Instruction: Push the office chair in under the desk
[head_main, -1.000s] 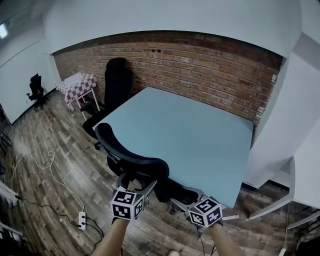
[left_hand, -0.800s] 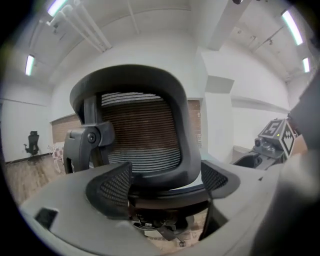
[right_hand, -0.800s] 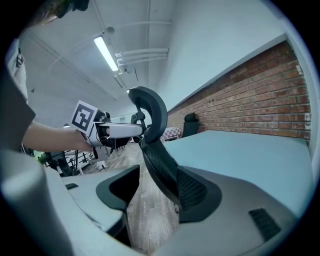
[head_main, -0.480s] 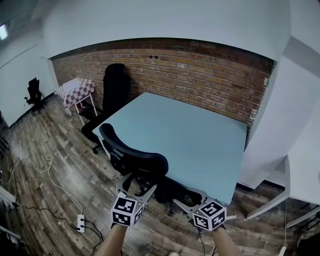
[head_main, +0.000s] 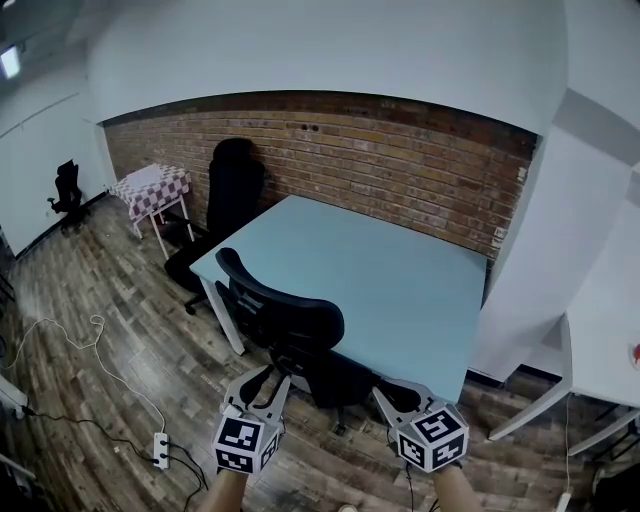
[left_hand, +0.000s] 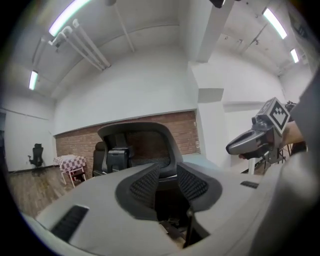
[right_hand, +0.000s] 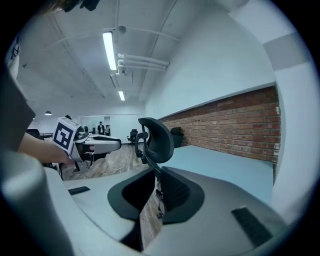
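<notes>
Left gripper view is showing the left gripper (left_hand: 167, 175) with its two jaws standing only a little apart; they have just been closing. Nothing is sitting between the ribbed pads (left_hand: 145, 181), and through the narrow gap the back of the office chair (left_hand: 135, 142) is appearing further away. In the right gripper view the right gripper (right_hand: 156, 187) is also standing with a thin gap after closing, and only the wooden floor (right_hand: 150, 220) is showing in that gap, so this claw too is holding nothing.

In the head view both forearms are coming in from the bottom edge, side by side. Each one is carrying its claw almost level and pointing it forward at the chair. The left gripper (head_main: 268, 382) is hanging just behind the lower part of the backrest. The right gripper (head_main: 392, 395) is hanging near the seat, on its right side. I cannot tell if either is touching the chair.

The office chair (head_main: 285, 315) is standing at the near edge of the light blue desk (head_main: 370, 270), with its backrest close against that edge. Beyond the desk the brick wall (head_main: 400, 150) is running across. A second black chair (head_main: 235, 175) is standing at the desk's far left corner, and a small table with a checked cloth (head_main: 150, 183) is standing beside it.
</notes>
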